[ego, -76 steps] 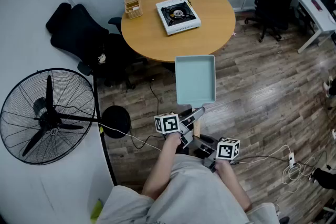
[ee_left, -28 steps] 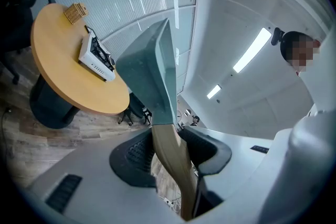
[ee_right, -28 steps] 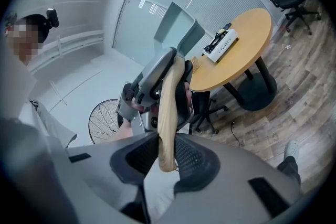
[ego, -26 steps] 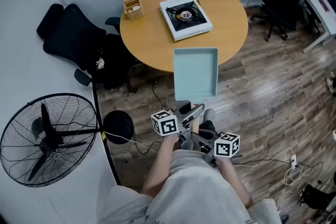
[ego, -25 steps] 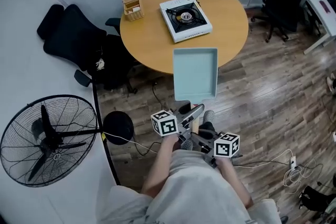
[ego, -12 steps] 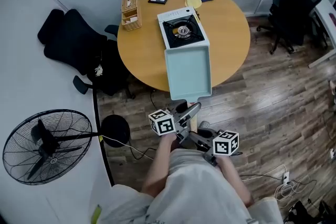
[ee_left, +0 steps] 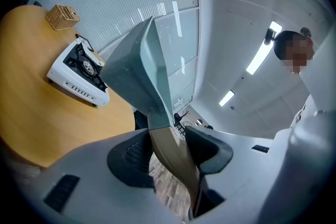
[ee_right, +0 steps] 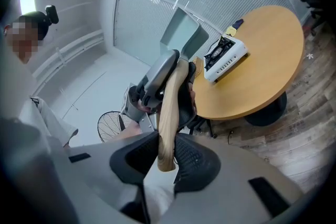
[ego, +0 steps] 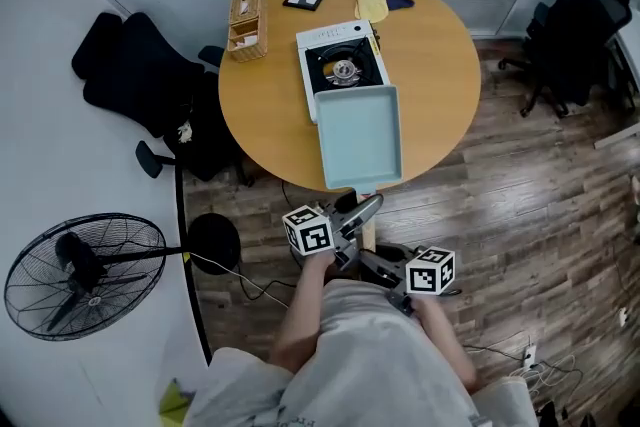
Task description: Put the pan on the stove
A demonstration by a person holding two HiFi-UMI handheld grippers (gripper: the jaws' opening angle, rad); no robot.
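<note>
Carrying teal pan (ego: 360,137) above near edge of table (ego: 440,65), far rim overlapping stove (ego: 338,63) from overhead. Clamped on its wooden handle (ee_left: 176,162) with right gripper (ee_right: 167,157). Gripped by left gripper (ee_left: 167,150) too, jaws having just been opening, handle between, touching both pads.

The hand-held gripper (ee_left: 169,150), jaws just opening wider, holds the pan (ee_left: 135,73) handle (ee_left: 176,162).

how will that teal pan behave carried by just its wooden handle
The teal pan hangs well beyond its wooden handle, so it is probably front-heavy and apt to dip. It looks stiff: its base and walls show no sag. The smooth handle may twist if the grip loosens.
</note>
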